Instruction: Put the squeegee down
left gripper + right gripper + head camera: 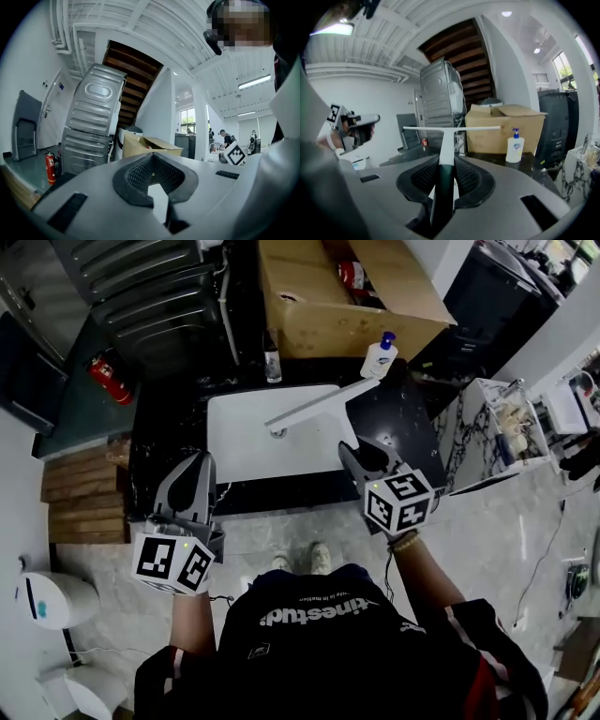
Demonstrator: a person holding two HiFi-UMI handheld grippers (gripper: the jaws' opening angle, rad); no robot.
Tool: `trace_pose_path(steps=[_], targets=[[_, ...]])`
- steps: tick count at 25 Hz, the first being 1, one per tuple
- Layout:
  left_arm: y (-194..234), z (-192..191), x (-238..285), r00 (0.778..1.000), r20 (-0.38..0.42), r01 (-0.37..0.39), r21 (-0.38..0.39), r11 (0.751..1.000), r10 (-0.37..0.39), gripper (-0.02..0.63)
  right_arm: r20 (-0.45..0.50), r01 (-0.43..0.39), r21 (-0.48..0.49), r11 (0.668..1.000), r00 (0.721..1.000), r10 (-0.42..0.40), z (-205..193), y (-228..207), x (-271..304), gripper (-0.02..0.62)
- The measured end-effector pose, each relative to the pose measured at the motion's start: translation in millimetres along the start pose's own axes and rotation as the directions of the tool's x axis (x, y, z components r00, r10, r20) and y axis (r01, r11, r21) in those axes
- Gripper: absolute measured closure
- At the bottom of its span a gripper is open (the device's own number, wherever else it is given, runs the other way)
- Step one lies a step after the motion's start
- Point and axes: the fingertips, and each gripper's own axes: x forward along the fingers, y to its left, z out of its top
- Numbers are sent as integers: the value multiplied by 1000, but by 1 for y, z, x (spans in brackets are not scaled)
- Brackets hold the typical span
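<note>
My right gripper (361, 451) is shut on the dark handle of a white T-shaped squeegee (319, 404). Its long blade hangs across the right part of the white sink (244, 446). In the right gripper view the squeegee (446, 150) runs straight out between the jaws of the right gripper (445, 180), with the blade level in the air. My left gripper (192, 474) is at the counter's front edge, left of the sink. In its own view the left gripper (152, 157) has its tips together and nothing between them.
The black counter (173, 432) surrounds the sink. A soap pump bottle (380, 357) stands behind the sink on the right and a dark bottle (272, 360) behind its middle. A cardboard box (328, 310) sits further back. A marble-topped cabinet (487, 432) is at the right.
</note>
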Motion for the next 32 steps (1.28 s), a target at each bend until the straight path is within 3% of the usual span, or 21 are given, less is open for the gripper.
trace_pose_path(steps=[2, 4, 9, 17, 19, 22, 24, 27, 30, 32], targets=[[3, -1, 3, 1000, -3, -25, -8, 1000, 25, 594, -144, -5, 9, 1000, 990, 6, -43, -18, 38, 477], [5, -3, 6, 999, -11, -44, -9, 999, 44, 594, -281, 3, -2, 1000, 960, -3, -85, -37, 71, 477], [15, -7, 8, 995, -27, -93, 0, 996, 93, 594, -551, -20, -53, 998, 834, -13, -167, -62, 129, 477], [32, -6, 8, 988, -33, -150, -2, 989, 150, 594, -772, -44, -53, 998, 635, -13, -228, -71, 146, 474], [34, -7, 12, 988, -36, -151, -4, 988, 151, 594, -793, -47, -50, 998, 609, -12, -236, -73, 145, 472], [36, -10, 16, 988, -39, -148, -8, 989, 147, 594, -788, -52, -33, 998, 616, 7, -238, -73, 145, 450], [36, -10, 19, 989, -37, -141, -11, 990, 140, 594, -776, -54, -20, 998, 630, 18, -234, -73, 145, 400], [33, -7, 24, 992, -30, -124, -11, 992, 124, 594, -747, -49, -22, 999, 664, 16, -221, -75, 141, 390], [29, -4, 28, 994, -22, -108, -9, 994, 108, 594, -665, -18, -26, 1000, 747, -4, -188, -79, 131, 390], [27, -1, 30, 995, -15, -97, -8, 995, 97, 594, -540, 12, -23, 1000, 841, -22, -145, -79, 122, 395]])
